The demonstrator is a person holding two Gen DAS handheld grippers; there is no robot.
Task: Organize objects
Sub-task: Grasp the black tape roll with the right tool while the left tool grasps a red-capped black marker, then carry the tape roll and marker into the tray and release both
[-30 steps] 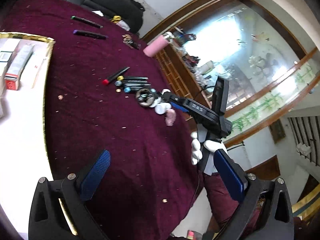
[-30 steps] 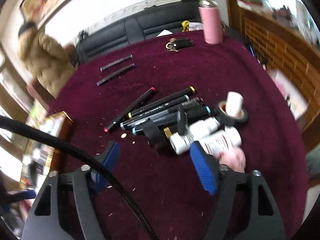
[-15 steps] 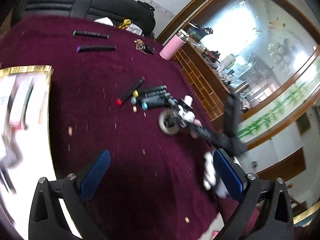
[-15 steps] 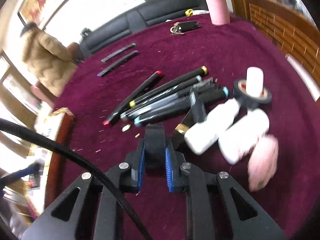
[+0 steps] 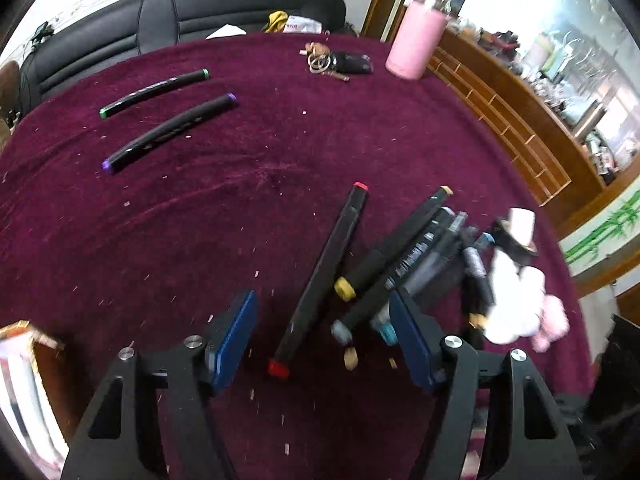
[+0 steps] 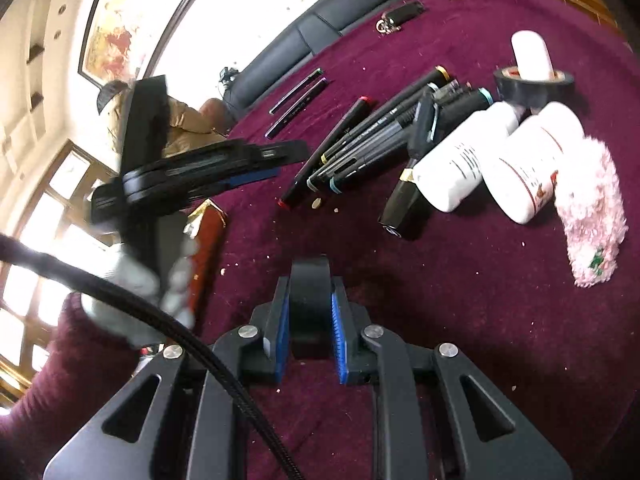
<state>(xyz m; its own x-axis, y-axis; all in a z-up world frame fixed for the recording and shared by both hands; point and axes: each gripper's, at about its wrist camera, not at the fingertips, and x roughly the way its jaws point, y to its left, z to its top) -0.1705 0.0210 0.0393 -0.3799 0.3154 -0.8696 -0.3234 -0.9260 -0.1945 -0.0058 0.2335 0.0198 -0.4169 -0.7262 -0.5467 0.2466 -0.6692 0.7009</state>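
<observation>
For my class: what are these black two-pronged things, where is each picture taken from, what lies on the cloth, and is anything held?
No robot here: a person holds one hand-held tool in each hand, each with a camera looking along its two fingers. The left tool is closing around the red-capped marker, not yet pressing it. The right tool is shut on a small black object; what it is I cannot tell. On the maroon cloth lie more markers, two white bottles, a tape roll, keys and a pink flask.
</observation>
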